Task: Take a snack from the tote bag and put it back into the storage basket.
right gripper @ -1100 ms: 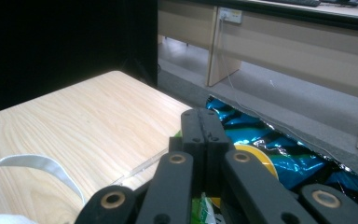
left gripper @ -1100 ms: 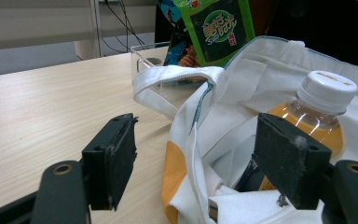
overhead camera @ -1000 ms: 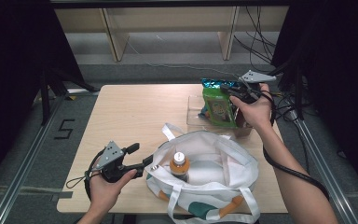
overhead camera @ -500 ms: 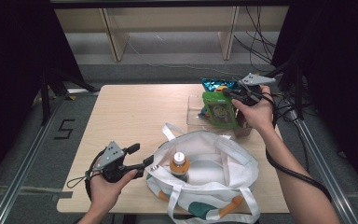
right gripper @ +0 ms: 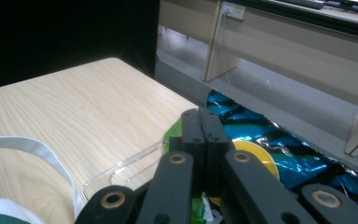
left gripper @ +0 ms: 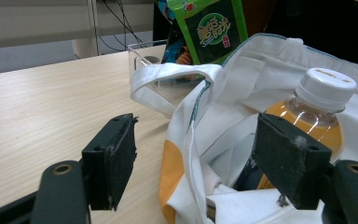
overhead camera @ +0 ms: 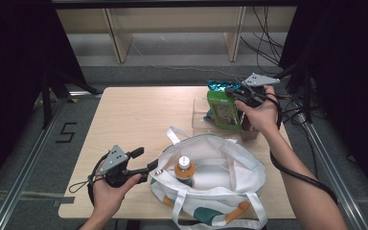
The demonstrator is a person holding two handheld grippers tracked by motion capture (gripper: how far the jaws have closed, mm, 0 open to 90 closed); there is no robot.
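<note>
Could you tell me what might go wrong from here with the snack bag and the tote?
1. The right hand-held gripper pinches only the top edge of the green snack bag; it could slip or tear.
2. The bag's bottom sits by the clear box and may drag it.
3. The bottle stands upright in the white tote; a dropped bag could topple it.

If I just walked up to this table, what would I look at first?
Probably the bright green snack bag, pinched at its top by the right gripper above the clear box at the table's far right. Next, the white tote bag at the near edge, with an orange drink bottle standing inside and the left gripper open at its rim.
</note>
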